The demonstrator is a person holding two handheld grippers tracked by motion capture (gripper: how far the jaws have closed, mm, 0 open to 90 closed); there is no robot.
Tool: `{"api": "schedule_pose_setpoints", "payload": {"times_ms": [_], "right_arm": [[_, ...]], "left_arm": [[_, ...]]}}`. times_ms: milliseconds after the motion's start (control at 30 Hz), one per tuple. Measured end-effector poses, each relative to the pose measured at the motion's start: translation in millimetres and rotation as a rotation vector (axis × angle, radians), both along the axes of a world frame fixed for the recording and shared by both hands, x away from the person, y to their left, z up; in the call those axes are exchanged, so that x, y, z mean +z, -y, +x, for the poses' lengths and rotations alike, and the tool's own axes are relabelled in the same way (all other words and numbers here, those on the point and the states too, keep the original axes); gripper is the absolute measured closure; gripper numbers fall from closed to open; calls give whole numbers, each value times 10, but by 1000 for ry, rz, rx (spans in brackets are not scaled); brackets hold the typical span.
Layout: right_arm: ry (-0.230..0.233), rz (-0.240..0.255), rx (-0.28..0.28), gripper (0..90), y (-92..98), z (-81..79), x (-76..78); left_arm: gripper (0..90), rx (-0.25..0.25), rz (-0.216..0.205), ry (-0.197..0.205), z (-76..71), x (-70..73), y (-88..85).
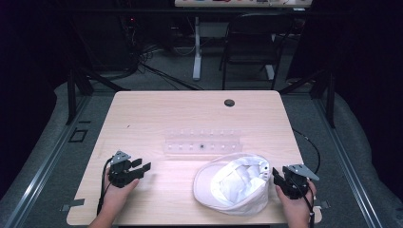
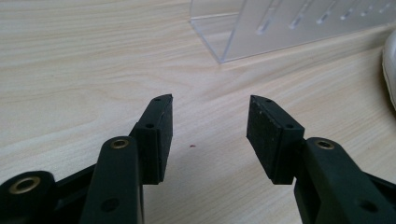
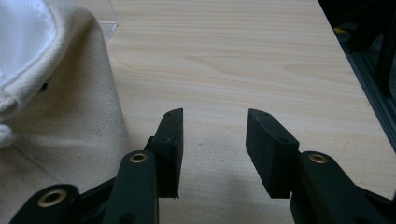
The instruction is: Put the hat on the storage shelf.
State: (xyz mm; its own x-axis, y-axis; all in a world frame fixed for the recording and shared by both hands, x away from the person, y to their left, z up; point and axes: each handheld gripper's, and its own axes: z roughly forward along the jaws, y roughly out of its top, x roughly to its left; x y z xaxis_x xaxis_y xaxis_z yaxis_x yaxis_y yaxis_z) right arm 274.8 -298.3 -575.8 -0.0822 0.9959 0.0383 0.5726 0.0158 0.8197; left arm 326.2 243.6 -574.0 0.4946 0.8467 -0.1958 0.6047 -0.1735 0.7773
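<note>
Resting low on the table [image 1: 157,109], both grippers gaping empty, right gripper [image 1: 280,176] beside the upturned cap [image 1: 233,185], left gripper [image 1: 142,165] apart, seemingly poised for grasping.

Bare table [image 1: 157,109] ahead of left gripper [image 1: 138,167]; clear rack [image 1: 202,142] blocks centre. Cap [image 1: 233,184] just beside right gripper [image 1: 277,176], on its left; bare wood ahead.
</note>
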Motion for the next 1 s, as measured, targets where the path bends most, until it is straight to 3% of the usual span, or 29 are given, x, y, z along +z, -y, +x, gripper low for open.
{"api": "schedule_pose_setpoints", "payload": {"times_ms": [233, 300, 367, 400, 467, 667, 700, 767, 800, 833, 967, 1000], "right_arm": [[-40, 25, 19, 544, -49, -6, 85], [-80, 67, 35, 541, -65, 9, 115], [-95, 68, 39, 541, -69, 17, 123], [-137, 53, 48, 535, -62, 34, 154], [-165, 66, 53, 533, -36, 45, 194], [-217, 78, 61, 531, -5, 61, 301], [-250, 122, 72, 531, 5, 60, 368], [-294, 160, 85, 534, 24, 69, 430], [-294, 160, 85, 534, 24, 69, 430], [-332, 204, 80, 535, 36, 80, 523], [-347, 226, 89, 538, 39, 106, 643], [-357, 228, 89, 541, 26, 115, 737]], "left_arm": [[499, -7, 18, 27, -20, 38, 28], [498, -10, 9, 17, -28, 36, 36], [498, -9, 10, 14, -29, 37, 41], [498, -15, 12, 14, -30, 40, 45], [499, -15, 12, 14, -33, 37, 55], [499, -31, 32, 12, -42, 34, 89], [499, -37, 36, 12, -44, 34, 97], [499, -46, 53, 21, -48, 32, 113], [499, -46, 53, 21, -48, 32, 113], [499, -51, 53, 22, -50, 32, 120], [499, -56, 59, 23, -55, 27, 130], [498, -61, 69, 17, -60, 23, 136]]}}
